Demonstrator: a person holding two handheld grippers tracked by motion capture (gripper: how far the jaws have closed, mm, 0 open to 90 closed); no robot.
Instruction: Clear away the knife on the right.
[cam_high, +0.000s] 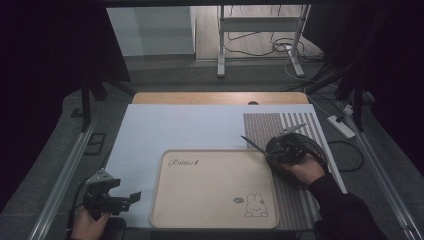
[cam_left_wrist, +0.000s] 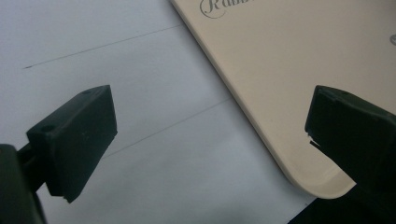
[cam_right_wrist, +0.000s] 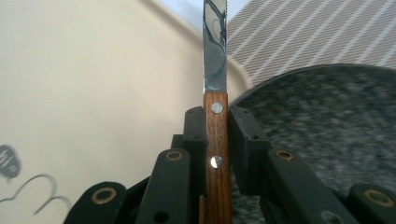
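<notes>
A knife (cam_right_wrist: 215, 154) with a brown wooden handle and a steel blade stands upright between my right gripper's (cam_right_wrist: 215, 122) jaws, which are shut on the handle. In the high view the right gripper (cam_high: 278, 149) sits at the right edge of the beige tray (cam_high: 210, 200). The knife's blade (cam_high: 252, 143) points up and left over the tray's far right corner. My left gripper (cam_high: 125, 191) rests at the table's front left, open and holding nothing. Its fingers (cam_left_wrist: 77, 140) stand wide apart over the white sheet (cam_left_wrist: 116, 84) and the tray's near corner (cam_left_wrist: 280, 116).
The tray has a rabbit drawing (cam_high: 256, 205) and a script word (cam_high: 184, 162). A dark speckled plate (cam_right_wrist: 327, 121) lies on a striped placemat (cam_high: 295, 200) just right of the tray. A white sheet (cam_high: 175, 130) covers the table; cables and a stand are on the floor behind.
</notes>
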